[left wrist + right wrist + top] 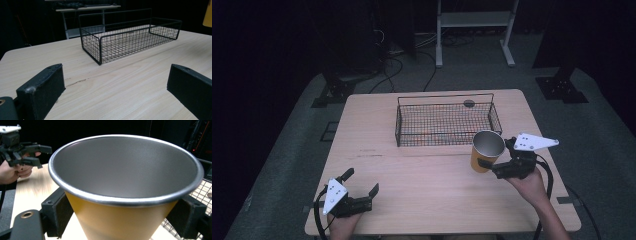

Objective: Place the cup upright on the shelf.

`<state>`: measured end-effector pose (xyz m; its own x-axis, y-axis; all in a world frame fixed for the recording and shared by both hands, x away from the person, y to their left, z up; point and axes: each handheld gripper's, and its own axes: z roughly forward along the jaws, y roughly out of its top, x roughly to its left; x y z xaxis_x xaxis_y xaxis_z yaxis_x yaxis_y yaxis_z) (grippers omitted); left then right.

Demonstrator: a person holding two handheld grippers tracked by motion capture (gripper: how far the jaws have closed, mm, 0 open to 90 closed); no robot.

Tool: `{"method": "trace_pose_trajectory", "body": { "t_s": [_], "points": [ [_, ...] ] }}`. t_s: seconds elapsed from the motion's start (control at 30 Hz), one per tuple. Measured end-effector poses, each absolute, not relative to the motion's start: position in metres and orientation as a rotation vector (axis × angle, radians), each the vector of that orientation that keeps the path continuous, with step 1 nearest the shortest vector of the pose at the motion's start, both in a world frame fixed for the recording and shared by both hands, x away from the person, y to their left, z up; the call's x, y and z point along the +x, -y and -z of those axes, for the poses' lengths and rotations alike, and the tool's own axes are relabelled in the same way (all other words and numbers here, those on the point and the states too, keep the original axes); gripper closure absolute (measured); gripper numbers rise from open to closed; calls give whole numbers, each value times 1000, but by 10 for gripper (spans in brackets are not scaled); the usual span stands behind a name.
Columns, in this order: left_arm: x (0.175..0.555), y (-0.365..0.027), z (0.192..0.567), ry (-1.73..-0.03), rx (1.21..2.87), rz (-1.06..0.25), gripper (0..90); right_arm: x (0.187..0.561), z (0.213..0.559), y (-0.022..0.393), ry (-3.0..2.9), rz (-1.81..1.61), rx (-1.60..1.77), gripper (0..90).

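Right now the right hand-held gripper [486, 165] clamps the yellow cup [486, 151] by its lower wall, upright, just above the desk [422, 190]. Just beyond the cup sits the wire basket [447, 122]. Best lift it clear of the near rim, keeping it level. Off to the side, the left hand-held gripper [361, 182] rests with jaws spread, holding nothing.

The tapered metal cup [486, 151] is yellow-orange outside and matte silver-grey inside. The rectangular wire-mesh basket [447, 122] is black. The pale wooden table [412, 185] shows a light streaked grain. Both grippers have black jaws and a white three-cornered plate.
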<state>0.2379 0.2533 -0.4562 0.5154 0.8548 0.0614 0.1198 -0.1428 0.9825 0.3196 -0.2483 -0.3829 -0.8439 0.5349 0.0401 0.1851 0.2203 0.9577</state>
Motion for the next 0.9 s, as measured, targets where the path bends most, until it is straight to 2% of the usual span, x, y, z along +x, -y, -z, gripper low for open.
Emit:
{"method": "trace_pose_trajectory", "body": {
  "t_s": [0.9],
  "points": [
    [237, -255, 456, -852, 1604, -801, 1, 374, 335, 236, -2224, -1759, 704, 157]
  ]
}}
